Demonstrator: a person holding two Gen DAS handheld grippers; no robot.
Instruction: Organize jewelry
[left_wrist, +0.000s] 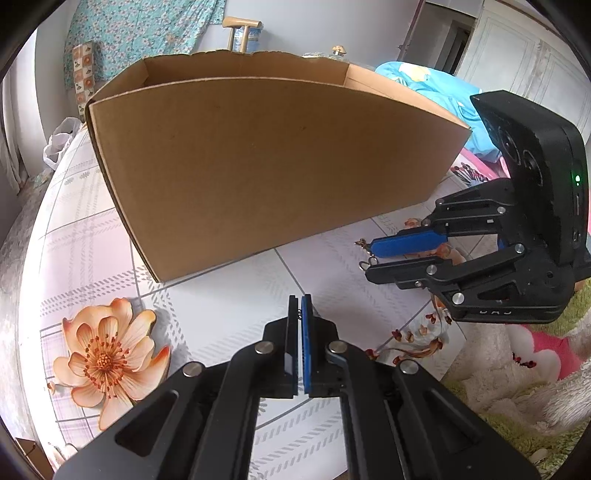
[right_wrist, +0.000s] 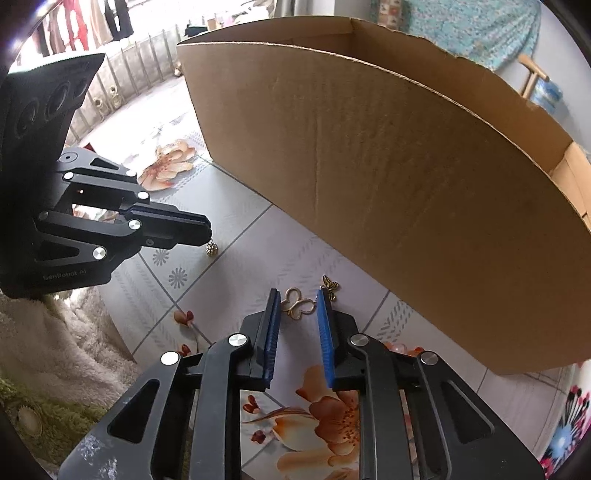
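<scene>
Both grippers, left gripper (left_wrist: 300, 300) and right gripper (right_wrist: 298, 295), sit near the cardboard box (left_wrist: 258, 166) wall.

The left gripper (left_wrist: 300, 300) points down, its two fingers pressed tight together. The right gripper (right_wrist: 298, 295) points down too, off to its right side, fingers a little way apart.

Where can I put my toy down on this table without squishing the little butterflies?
Bare cloth lies left of the cardboard box, above the printed flower. It is crowded by the right gripper, where the butterfly jewelry sits close to the box.
</scene>
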